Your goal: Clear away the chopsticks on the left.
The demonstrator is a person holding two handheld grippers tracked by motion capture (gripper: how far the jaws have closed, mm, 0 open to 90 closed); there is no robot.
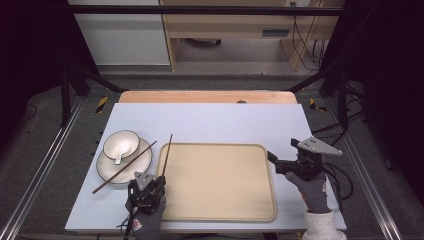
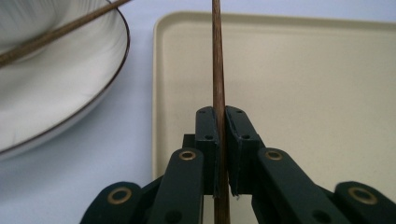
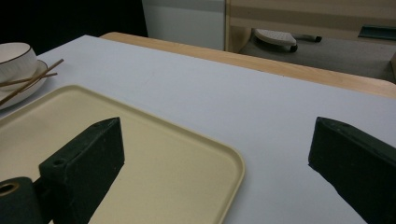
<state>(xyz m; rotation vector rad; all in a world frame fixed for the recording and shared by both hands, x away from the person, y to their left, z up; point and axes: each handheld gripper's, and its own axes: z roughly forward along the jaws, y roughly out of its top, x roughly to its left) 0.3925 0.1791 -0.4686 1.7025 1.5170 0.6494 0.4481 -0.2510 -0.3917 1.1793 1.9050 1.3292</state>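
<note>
**Dark wooden chopstick pinched at the tray's left edge**

Beige and bare, the tray (image 1: 220, 185) takes up the middle of the pale blue table top (image 1: 210, 120), its raised rim running close to the table's near edge. The left gripper (image 1: 159, 181) sits at the tray's near left corner with its jaws pressed together on one chopstick (image 1: 167, 152). In the left gripper view that chopstick (image 2: 217, 70) runs straight away from the jaws, lying just inside the tray's left rim (image 2: 156, 84).

The second chopstick (image 1: 125, 167) rests slanted across the plate (image 1: 107, 170), its low end reaching out over the table toward the near left. A white bowl (image 1: 121, 144) stands on the plate with a spoon (image 1: 119, 158) in it. Plate and tray rim are near each other but apart, with a narrow strip of table between.

The right gripper (image 1: 277, 161) hangs just off the tray's right edge, its jaws wide apart and holding nothing; in the right gripper view they frame the tray's far right corner (image 3: 236, 161). Beyond the tray, the far half of the table lies open up to its wooden edge strip (image 1: 207, 96).
</note>
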